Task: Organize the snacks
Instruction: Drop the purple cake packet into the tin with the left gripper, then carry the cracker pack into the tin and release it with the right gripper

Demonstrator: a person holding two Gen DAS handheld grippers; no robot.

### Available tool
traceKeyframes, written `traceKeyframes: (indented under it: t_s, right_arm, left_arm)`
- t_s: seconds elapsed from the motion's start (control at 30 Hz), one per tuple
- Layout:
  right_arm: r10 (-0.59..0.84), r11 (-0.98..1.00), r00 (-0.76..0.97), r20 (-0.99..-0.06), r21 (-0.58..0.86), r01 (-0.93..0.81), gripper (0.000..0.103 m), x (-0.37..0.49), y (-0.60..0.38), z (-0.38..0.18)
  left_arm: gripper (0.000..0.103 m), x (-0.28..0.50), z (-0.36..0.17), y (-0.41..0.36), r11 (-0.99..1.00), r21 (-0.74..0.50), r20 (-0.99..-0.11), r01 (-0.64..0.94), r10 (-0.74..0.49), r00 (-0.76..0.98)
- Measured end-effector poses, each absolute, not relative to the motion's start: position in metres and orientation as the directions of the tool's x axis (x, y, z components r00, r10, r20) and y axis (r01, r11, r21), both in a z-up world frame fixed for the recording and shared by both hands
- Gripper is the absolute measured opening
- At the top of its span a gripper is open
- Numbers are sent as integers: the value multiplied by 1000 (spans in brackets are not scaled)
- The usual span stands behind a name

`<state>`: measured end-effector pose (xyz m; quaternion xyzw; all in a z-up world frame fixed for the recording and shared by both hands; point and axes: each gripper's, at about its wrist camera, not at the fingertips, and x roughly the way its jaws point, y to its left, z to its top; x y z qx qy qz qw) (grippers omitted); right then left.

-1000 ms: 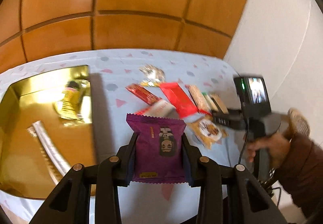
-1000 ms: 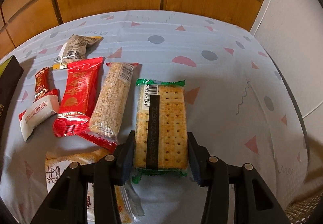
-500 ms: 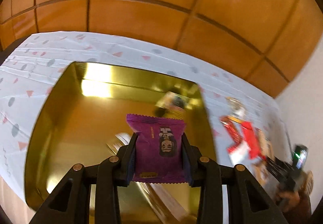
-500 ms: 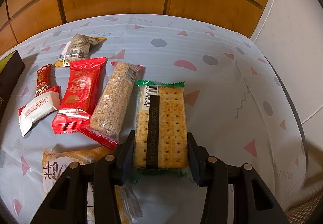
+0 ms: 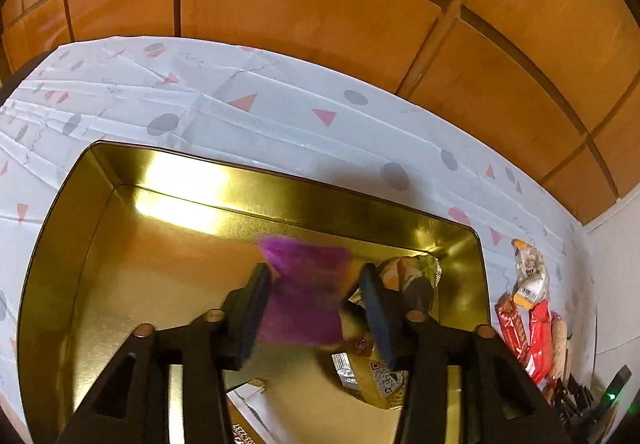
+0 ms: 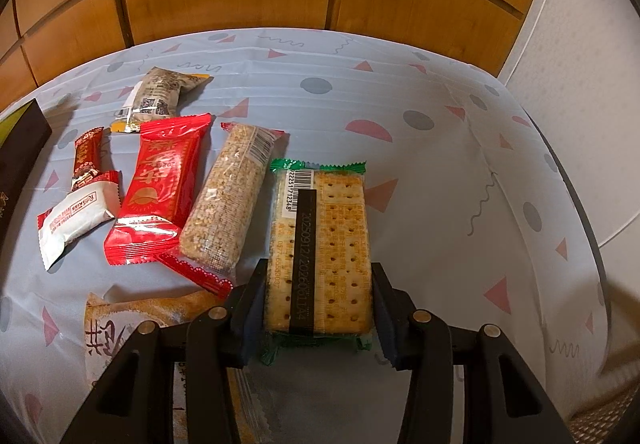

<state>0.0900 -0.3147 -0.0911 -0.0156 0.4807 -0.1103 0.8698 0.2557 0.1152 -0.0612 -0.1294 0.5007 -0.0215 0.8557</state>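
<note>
In the left wrist view my left gripper (image 5: 316, 304) hangs over the gold tin (image 5: 248, 183). Its jaws stand wide apart and the purple snack packet (image 5: 304, 292) is blurred between them, free of the pads. Other snacks (image 5: 412, 280) lie in the tin's right end. In the right wrist view my right gripper (image 6: 318, 302) straddles the near end of the green-edged cracker packet (image 6: 320, 244) lying on the tablecloth. Its pads sit at the packet's sides.
Left of the crackers lie a sesame bar (image 6: 232, 199), a red packet (image 6: 160, 183), a white packet (image 6: 76, 215), a small dark red bar (image 6: 86, 159), a grey packet (image 6: 160, 95) and an orange packet (image 6: 132, 320). A white wall (image 6: 580, 43) stands to the right.
My left gripper has opened over the tin and the purple packet has slipped out of its grip. My right gripper has edged slightly forward around the crackers.
</note>
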Motion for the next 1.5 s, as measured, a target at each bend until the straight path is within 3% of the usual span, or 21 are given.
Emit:
traceKeyframes:
  t_s: [0.67, 1.0, 1.5]
  right_arm:
    - [-200, 974, 517, -832, -113, 195, 47, 90, -316, -91]
    - [-12, 937, 547, -837, 182, 299, 47, 83, -338, -70]
    - [173, 931, 617, -767, 332, 152, 47, 68, -280, -29]
  left_arm:
    - [61, 109, -19, 103, 989, -105, -779, -99, -20, 626]
    - [62, 89, -19, 98, 993, -90, -775, -78, -20, 632]
    - [62, 80, -21, 107, 991, -99, -773, -95, -16, 634]
